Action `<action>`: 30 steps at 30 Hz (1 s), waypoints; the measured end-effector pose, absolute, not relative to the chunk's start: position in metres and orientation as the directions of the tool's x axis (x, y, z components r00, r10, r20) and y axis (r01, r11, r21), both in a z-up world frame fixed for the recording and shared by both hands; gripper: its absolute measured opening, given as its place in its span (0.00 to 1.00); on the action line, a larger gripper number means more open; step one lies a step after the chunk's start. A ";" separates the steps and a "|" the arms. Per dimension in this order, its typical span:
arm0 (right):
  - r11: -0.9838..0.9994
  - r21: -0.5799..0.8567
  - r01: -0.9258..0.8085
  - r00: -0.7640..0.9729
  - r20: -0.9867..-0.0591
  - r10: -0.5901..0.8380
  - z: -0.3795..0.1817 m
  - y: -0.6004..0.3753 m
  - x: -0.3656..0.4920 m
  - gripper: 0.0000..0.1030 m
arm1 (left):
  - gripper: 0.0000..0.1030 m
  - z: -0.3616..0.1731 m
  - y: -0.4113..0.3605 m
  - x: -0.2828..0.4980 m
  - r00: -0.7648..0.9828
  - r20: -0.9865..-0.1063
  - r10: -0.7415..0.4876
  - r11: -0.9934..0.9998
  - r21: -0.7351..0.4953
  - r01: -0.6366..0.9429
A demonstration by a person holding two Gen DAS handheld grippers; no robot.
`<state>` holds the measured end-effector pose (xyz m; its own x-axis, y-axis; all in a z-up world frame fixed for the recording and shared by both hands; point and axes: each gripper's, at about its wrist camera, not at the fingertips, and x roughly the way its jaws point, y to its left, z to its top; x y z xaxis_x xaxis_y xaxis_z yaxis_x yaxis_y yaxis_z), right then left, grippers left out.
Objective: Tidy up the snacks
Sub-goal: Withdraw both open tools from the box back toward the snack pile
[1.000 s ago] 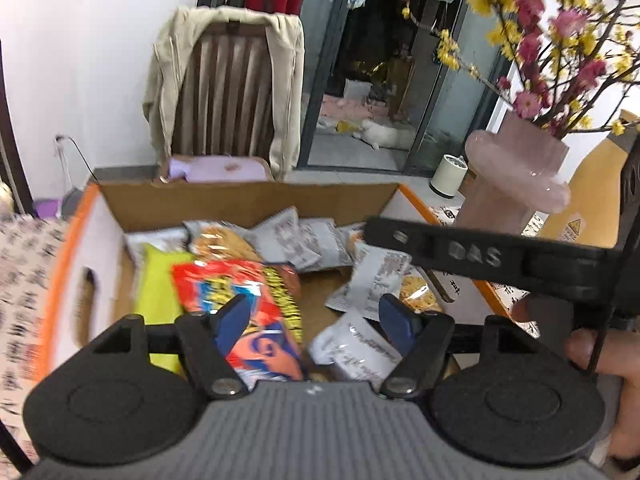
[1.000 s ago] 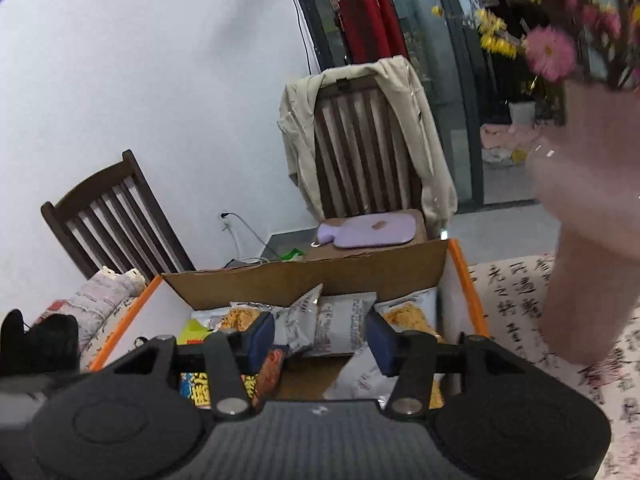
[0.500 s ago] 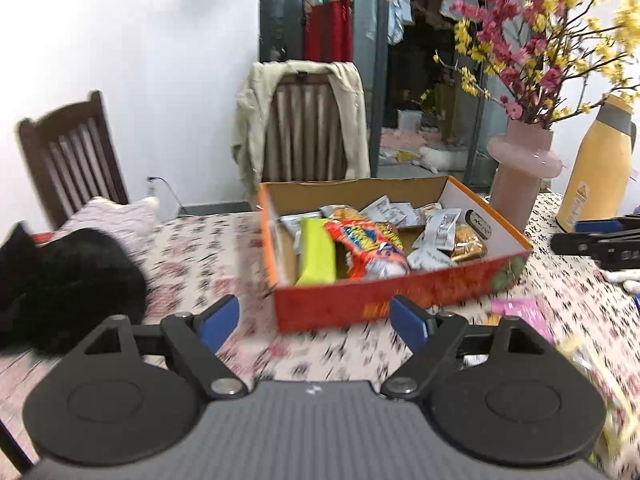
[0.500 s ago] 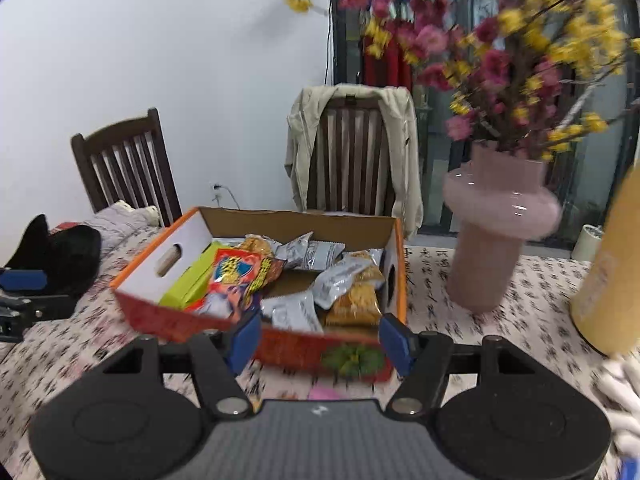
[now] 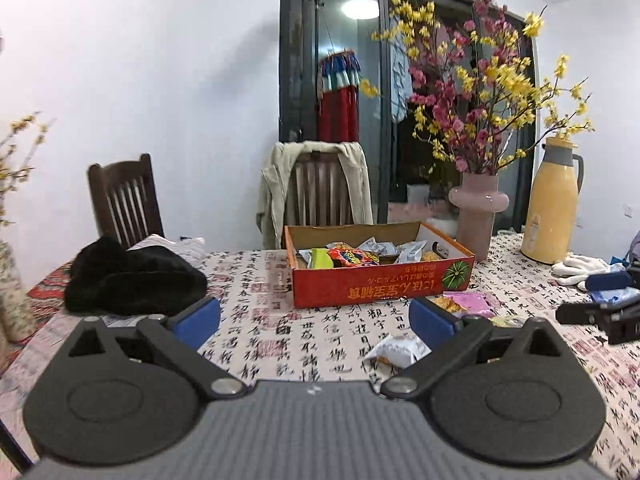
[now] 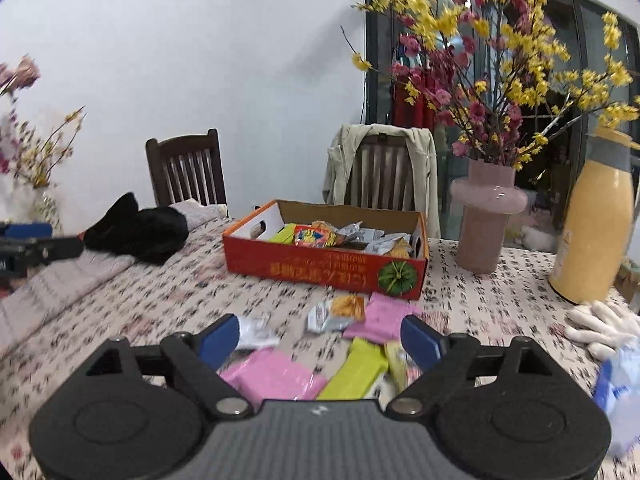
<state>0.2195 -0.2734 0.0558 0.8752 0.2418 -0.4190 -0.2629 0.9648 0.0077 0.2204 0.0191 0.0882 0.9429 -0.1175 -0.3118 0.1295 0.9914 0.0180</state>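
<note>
Roughly half done, I'd say: the red box on the table already holds a pile of packets, but pink packets, a green bar and small silver packs lie loose in front of it. Left gripper and right gripper jaws are opening, nothing between them.

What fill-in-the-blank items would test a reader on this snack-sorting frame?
1. The snack box is red outside, with a ____ pumpkin printed on its front.
2. The flowers stand in a ____ vase.
3. The coat hangs over the back of a ____.
4. Between the fingers of the right gripper, which are opening, lie pink and ____ packets, untouched.

Missing words: green; pink; chair; green
</note>
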 end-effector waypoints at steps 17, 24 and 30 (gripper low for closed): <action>0.974 -0.035 -0.225 0.881 -0.433 0.188 -0.006 -0.246 0.118 0.89 | 1.00 0.016 0.020 0.149 0.920 -0.371 -0.127 0.989 0.018 0.144; 0.980 -0.043 -0.196 0.884 -0.440 0.158 -0.010 -0.249 0.120 0.90 | 1.00 0.008 0.014 0.150 0.900 -0.416 -0.130 0.987 0.031 0.157; 0.987 0.018 -0.159 0.875 -0.460 0.149 -0.017 -0.267 0.139 0.88 | 1.00 0.009 -0.003 0.166 0.885 -0.441 -0.148 0.980 0.052 0.190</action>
